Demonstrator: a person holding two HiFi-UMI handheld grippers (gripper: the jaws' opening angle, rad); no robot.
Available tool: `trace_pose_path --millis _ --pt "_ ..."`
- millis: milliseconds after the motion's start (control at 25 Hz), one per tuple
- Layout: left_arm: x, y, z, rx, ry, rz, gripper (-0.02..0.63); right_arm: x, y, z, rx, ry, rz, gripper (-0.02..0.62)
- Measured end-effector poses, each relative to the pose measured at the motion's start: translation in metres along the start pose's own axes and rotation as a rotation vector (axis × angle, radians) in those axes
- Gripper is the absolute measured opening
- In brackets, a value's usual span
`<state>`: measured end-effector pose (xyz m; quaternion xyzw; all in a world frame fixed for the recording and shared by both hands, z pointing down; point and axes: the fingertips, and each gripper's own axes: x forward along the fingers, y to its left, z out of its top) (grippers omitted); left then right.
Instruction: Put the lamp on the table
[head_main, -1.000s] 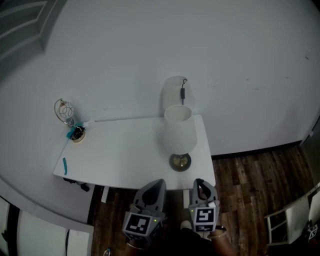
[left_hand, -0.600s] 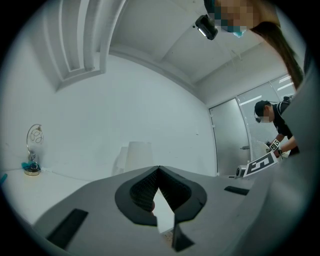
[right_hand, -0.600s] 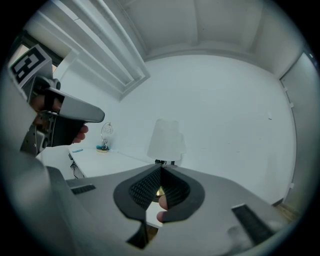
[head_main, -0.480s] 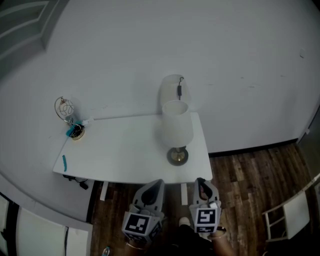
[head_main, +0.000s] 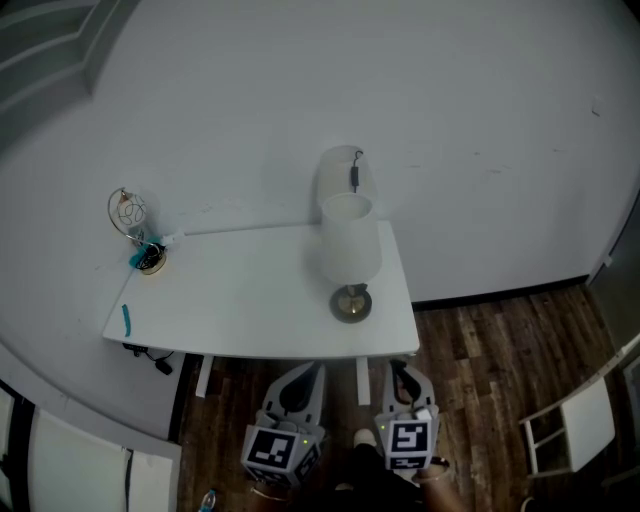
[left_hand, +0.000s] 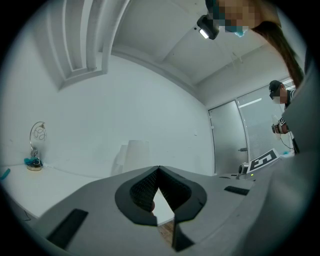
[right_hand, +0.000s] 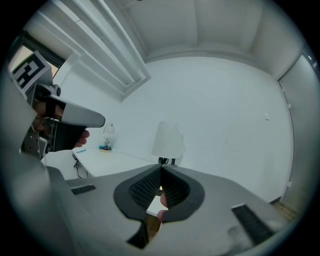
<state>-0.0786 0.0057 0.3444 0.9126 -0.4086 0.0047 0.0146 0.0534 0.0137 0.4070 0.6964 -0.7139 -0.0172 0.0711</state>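
- The left gripper (head_main: 310, 372) slid back off the table's (head_main: 250, 300) front edge and ended just clear of it.
- The right gripper (head_main: 398, 370) backed away alongside it, off the same edge.
- More wooden floor (head_main: 490, 340) opened up beyond the table's right edge.

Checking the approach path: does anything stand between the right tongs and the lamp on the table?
Nothing visible does. The lamp stands near the right end of the table; only bare tabletop lies between it and the shut right tongs. The wire ornament sits far off at the left corner.
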Motion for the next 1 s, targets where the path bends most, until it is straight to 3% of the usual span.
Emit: trace_pose_path --millis 320,800,1000 --pt "-0.019 -0.002 -0.005 -0.025 -0.008 0.002 0.003 -0.021 0.006 -0.001 0.016 0.034 -0.011 -0.005" --pt "-0.041 -0.005 -0.01 -0.08 -0.027 0.016 0.003 -0.038 0.016 0.002 -0.051 0.034 -0.007 -0.005" --pt "-0.045 -0.006 -0.015 -0.058 -0.027 0.003 0.003 -0.041 0.022 0.001 -0.057 0.025 -0.002 -0.005"
